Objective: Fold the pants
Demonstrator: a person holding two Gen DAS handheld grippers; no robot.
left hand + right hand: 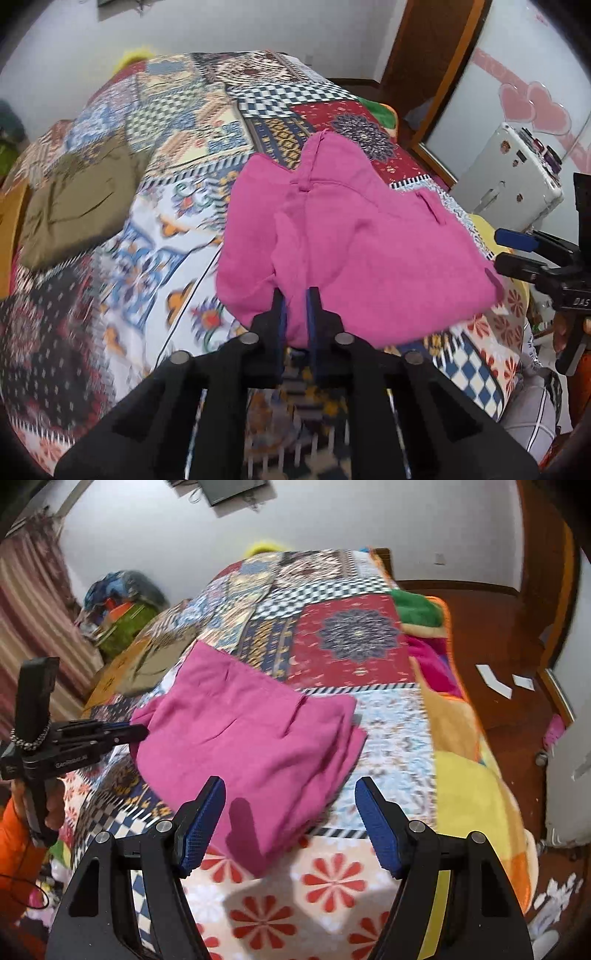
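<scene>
The pink pants point(332, 236) lie on the bed point(155, 229) already doubled into a compact stack. The left claw point(295, 299) is clamped on the stack's near edge; the right claw point(290, 801) hangs spread above its near corner, empty. Probably only a last fold or smoothing is left.

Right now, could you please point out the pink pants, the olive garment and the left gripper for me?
Pink pants point(243, 734): right wrist view, middle of the folded cloth.
Olive garment point(74, 210): left wrist view, its centre.
Left gripper point(295, 306): left wrist view, between the fingertips, shut on the pants' edge.
</scene>
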